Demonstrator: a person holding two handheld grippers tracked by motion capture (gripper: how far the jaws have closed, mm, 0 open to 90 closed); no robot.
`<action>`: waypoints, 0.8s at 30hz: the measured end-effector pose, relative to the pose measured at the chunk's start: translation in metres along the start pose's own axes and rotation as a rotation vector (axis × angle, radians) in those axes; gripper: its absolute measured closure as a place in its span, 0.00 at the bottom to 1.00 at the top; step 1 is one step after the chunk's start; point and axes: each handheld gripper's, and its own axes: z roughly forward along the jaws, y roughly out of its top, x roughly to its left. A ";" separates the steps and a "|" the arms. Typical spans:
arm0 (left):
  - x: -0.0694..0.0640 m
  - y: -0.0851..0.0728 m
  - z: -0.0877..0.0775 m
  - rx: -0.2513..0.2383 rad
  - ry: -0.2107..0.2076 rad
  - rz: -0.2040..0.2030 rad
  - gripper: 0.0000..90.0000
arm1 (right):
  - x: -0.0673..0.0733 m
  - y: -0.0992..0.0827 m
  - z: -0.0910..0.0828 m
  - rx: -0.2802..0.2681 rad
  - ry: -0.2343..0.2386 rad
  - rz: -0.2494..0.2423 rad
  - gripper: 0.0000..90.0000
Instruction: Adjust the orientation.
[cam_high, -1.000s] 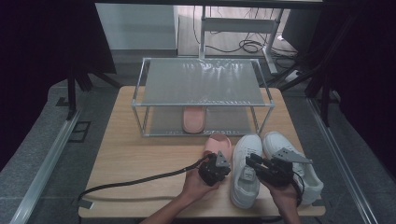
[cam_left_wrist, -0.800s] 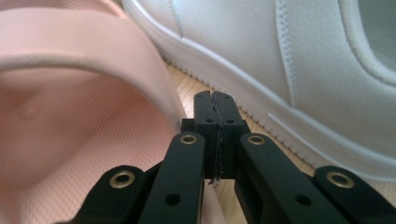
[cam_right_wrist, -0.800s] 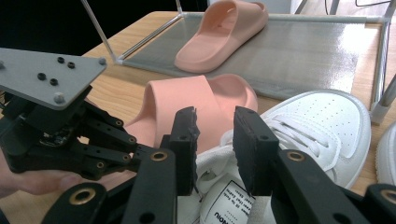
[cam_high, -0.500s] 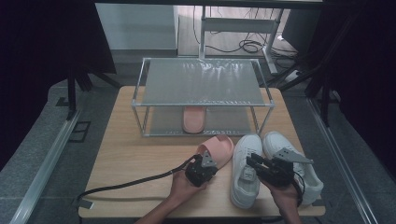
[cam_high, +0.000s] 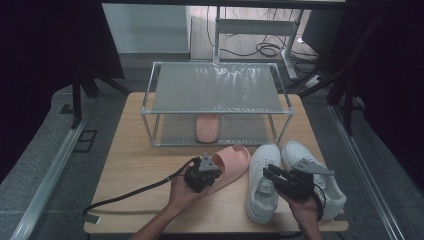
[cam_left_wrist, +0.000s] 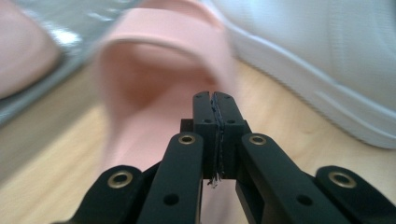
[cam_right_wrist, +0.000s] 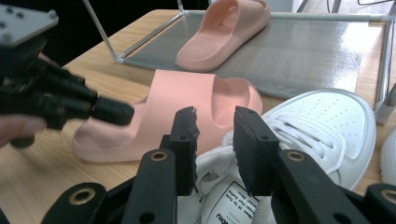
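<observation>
**Slipper and sneakers crowd the rack's front**

In front of the wire rack (cam_high: 217, 107), a pink slipper (cam_high: 231, 165) lies on the table (cam_high: 135, 175) — the left gripper (cam_high: 201, 175) at its heel, jaws pressed together, empty. Just beside it, the right gripper (cam_high: 280, 181) hovers over the nearer white sneaker (cam_high: 264, 172), jaws partly spread — a second slipper (cam_high: 207, 128) sits inside the rack.

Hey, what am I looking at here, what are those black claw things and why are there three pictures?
A person sits at a wooden table holding a hand-held gripper in each hand. One camera looks down from above; the other two ride on the grippers and look along their black jaws. On the table stand a metal shoe rack with one pink slipper on its lower shelf, a second pink slipper in front of it, and two white sneakers. The left gripper is shut, its tip at the second slipper. The right gripper hovers over the nearer sneaker, jaws apart, holding nothing.
</observation>
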 end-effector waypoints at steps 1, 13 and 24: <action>0.005 0.001 0.001 0.009 0.024 0.006 0.99 | 0.000 0.000 0.000 0.000 0.000 0.001 0.77; 0.031 0.009 0.012 -0.018 0.089 -0.028 0.80 | -0.002 -0.001 0.000 0.001 0.000 0.003 0.77; 0.040 0.011 0.032 0.015 0.080 -0.062 0.95 | -0.002 -0.001 0.000 0.003 -0.001 0.005 0.77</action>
